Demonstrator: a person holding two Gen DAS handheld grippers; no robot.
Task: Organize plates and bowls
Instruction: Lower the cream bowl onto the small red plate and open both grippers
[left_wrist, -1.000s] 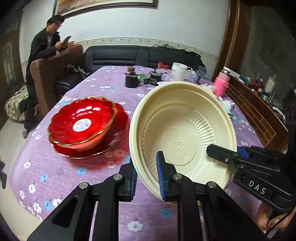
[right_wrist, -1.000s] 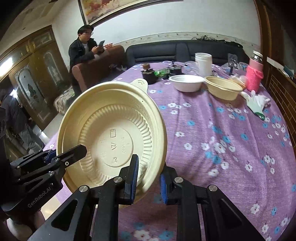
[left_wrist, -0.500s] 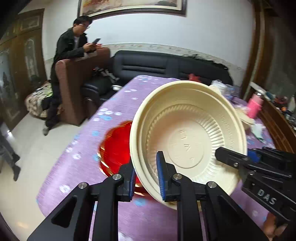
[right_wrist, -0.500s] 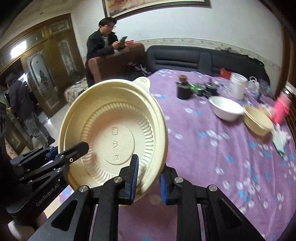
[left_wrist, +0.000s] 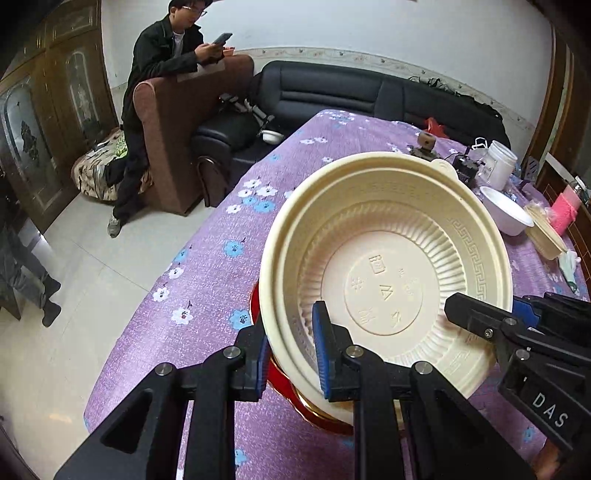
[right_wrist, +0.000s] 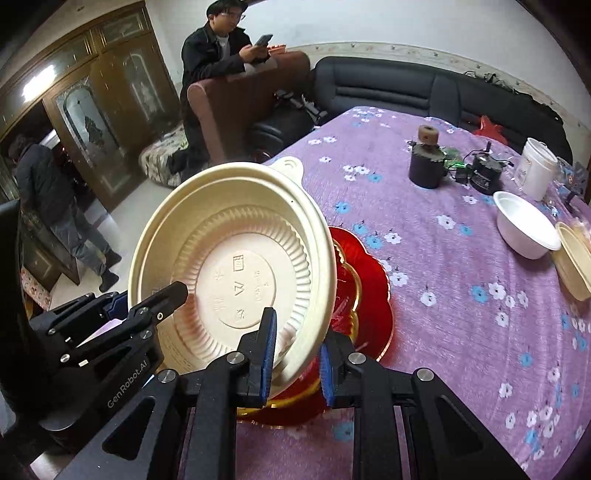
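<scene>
Right wrist view shows both grippers, right gripper (right_wrist: 295, 350) and left gripper (left_wrist: 290, 356), pinching the light, flexible cream bowl's (right_wrist: 229, 266) near rim above the red plates (right_wrist: 365, 295).

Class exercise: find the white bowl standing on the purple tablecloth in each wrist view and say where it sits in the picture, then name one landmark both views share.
Left wrist: the white bowl is at the right edge, just above mid-height, beyond the cream bowl.
Right wrist: the white bowl is at the right, near mid-height, beside a tan bowl.
Shared landmark: the white tub behind it.
</scene>
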